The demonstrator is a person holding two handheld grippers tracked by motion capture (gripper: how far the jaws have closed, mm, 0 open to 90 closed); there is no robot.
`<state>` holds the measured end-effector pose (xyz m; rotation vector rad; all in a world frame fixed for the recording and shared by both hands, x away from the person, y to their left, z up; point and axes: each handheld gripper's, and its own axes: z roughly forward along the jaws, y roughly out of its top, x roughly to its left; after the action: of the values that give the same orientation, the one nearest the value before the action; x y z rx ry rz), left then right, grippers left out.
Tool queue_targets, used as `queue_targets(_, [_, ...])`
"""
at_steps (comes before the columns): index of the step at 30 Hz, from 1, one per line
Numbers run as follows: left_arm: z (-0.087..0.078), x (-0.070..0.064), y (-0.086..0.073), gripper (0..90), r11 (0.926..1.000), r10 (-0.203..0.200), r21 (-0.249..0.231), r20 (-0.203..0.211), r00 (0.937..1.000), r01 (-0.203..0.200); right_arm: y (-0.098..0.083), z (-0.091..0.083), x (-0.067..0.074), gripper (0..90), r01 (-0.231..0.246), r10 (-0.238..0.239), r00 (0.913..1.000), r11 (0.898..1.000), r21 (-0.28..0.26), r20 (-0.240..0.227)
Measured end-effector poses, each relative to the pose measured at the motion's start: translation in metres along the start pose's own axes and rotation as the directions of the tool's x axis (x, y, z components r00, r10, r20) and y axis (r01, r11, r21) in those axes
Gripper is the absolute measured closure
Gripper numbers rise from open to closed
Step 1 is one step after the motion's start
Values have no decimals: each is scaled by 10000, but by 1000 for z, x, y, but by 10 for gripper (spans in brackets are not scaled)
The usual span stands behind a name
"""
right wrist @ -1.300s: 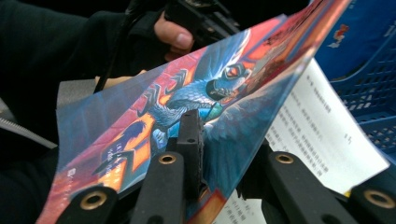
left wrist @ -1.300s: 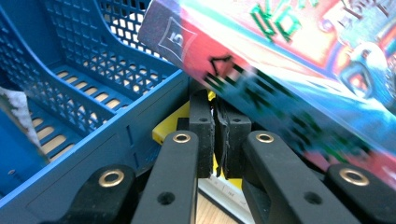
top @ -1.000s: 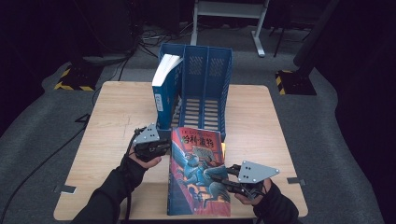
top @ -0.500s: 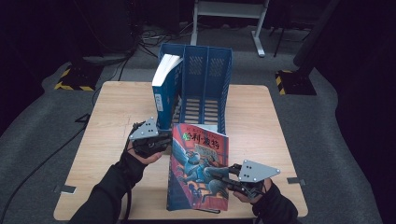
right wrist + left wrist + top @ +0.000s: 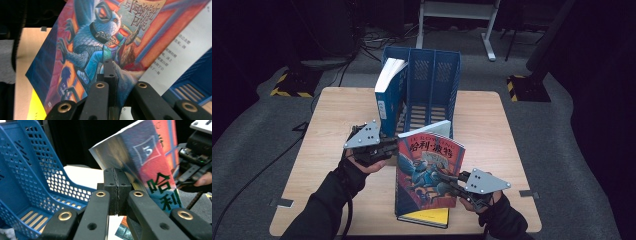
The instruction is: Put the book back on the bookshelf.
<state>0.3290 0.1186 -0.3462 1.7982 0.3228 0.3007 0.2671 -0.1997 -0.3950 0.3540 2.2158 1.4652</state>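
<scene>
A red-covered book with an owl picture stands tilted up off the table, its top edge raised toward the blue file rack. My left gripper is shut, its pads pressed together against the book's spine with nothing visible between them. My right gripper has just been closing and is shut on the book's front cover at its right edge. The cover is lifted off a white printed page.
A yellow book lies flat under the red one near the table's front edge. A blue book stands in the rack's left slot; the other slots hold nothing. The wooden table is bare at both sides.
My left gripper has risen, and the red book's top edge has tipped up higher with it. The right hand has stayed in place at the cover's edge.
</scene>
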Motion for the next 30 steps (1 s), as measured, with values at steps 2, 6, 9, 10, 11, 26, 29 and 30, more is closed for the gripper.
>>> queue_targets(2, [-1,-1,2,896,10000,51,-52,2,10000,-51,1,0,-1,871,60,-59,9999,10000,-63,162])
queue_targets(6, [0,-4,4,896,9997,134,-228,123,9998,-132,1,-1,-3,872,49,-42,9992,9998,-169,389])
queue_targets(9, [0,-7,6,896,9988,363,-340,214,9991,-356,0,-2,-2,873,284,-269,9979,9993,-244,597])
queue_targets(10, [0,-9,6,895,9984,389,-425,266,9989,-377,0,-2,-1,873,420,-396,9966,9986,-307,728])
queue_targets(11, [-1,-10,7,894,9979,444,-482,245,9987,-432,0,-2,0,874,501,-472,9956,9982,-343,814])
queue_targets(26, [-10,-28,5,847,9932,719,-971,813,9941,-639,0,-16,6,819,750,-719,9965,9941,-780,420])
queue_targets(29, [-9,-34,4,830,9927,799,-965,734,9941,-727,5,-18,5,822,731,-709,9970,9940,-812,300])
queue_targets(30, [-9,-34,3,825,9926,824,-949,722,9940,-754,6,-18,6,825,780,-762,9968,9936,-820,249])
